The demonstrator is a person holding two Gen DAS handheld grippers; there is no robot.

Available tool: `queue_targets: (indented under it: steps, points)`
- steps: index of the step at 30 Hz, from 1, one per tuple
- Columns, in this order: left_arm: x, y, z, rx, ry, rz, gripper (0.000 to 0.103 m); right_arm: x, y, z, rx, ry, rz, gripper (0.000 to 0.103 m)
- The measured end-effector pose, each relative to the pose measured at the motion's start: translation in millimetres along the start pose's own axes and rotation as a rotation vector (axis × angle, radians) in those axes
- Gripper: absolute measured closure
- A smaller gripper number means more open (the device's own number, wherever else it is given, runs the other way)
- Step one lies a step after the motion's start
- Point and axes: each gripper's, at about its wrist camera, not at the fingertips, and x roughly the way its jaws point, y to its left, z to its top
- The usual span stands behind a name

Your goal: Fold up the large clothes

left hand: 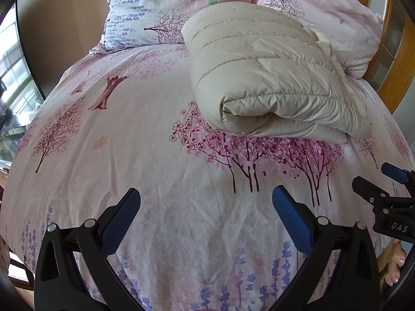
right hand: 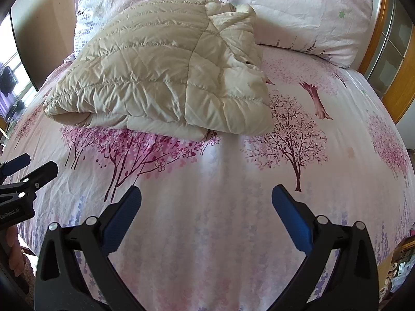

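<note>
Both the left gripper [left hand: 206, 216] and the right gripper [right hand: 206, 216] hang wide open and empty over the flowery bed sheet [left hand: 145, 155], and farther off the folded cream coat [right hand: 160, 77] lies near two pillows [right hand: 306, 13], its rolled end showing only from the left.

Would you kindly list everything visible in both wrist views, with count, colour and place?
Quilted jacket: one, cream, folded in a bundle on the bed, near the pillows.
Bedsheet: one, pale pink with tree and flower print, covering the bed.
Pillows: two, same floral print, at the head of the bed.
Headboard: one, wooden, behind the pillows.
Window: one, bright, far left.
Left tongs: one, black with blue pads, open, above the sheet.
Right tongs: one, same colours, open, holding nothing.
</note>
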Motion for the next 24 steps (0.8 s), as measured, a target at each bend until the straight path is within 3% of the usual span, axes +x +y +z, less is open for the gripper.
queue_targets:
  steps: [24]
  points:
    - [0.1,1.2,-0.4,0.007,-0.002,-0.008,0.001,1.0,5.5,-0.4,-0.001,0.010,0.005,0.002]
